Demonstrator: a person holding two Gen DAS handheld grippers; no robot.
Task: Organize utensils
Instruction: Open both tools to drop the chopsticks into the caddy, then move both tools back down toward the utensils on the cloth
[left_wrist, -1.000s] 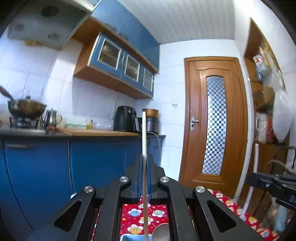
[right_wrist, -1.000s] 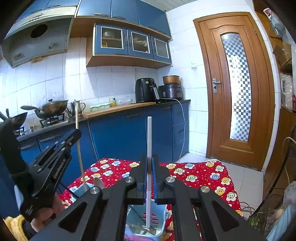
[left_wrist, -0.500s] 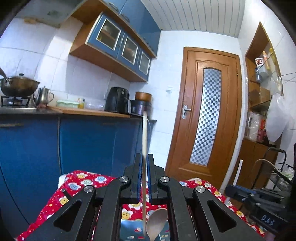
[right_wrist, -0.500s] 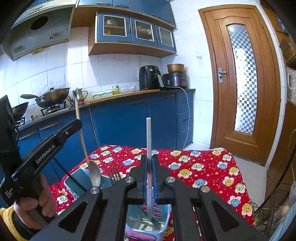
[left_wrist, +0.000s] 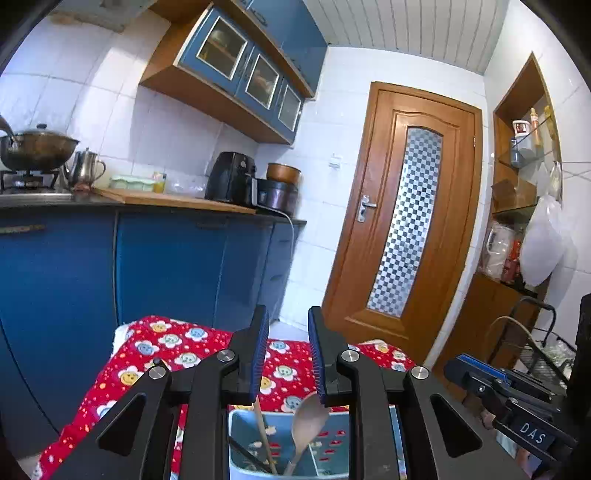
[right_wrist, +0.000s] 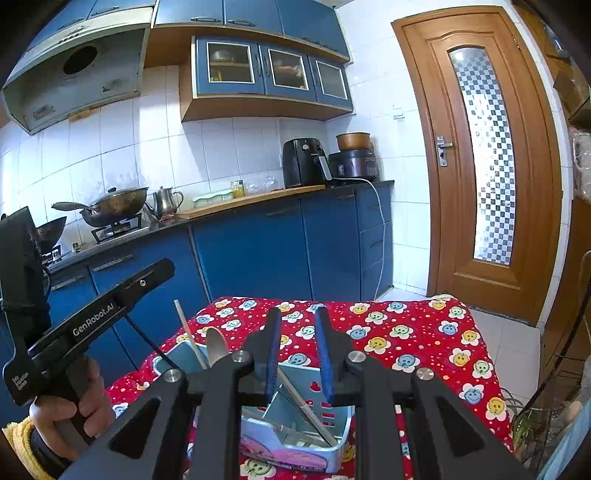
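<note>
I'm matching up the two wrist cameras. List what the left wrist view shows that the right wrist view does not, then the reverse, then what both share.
Left wrist only: the shelf niche right of the door, a white bag hanging there.

Right wrist only: the range hood, the hand holding the left claw.

Both: the wooden door, blue utensil caddy, spoon, flowered red tablecloth; each view's own claw is opening, nothing between its pads.

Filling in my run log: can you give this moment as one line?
left gripper: opening, empty | right gripper: opening, empty | spoon, utensil: in blue caddy
</note>
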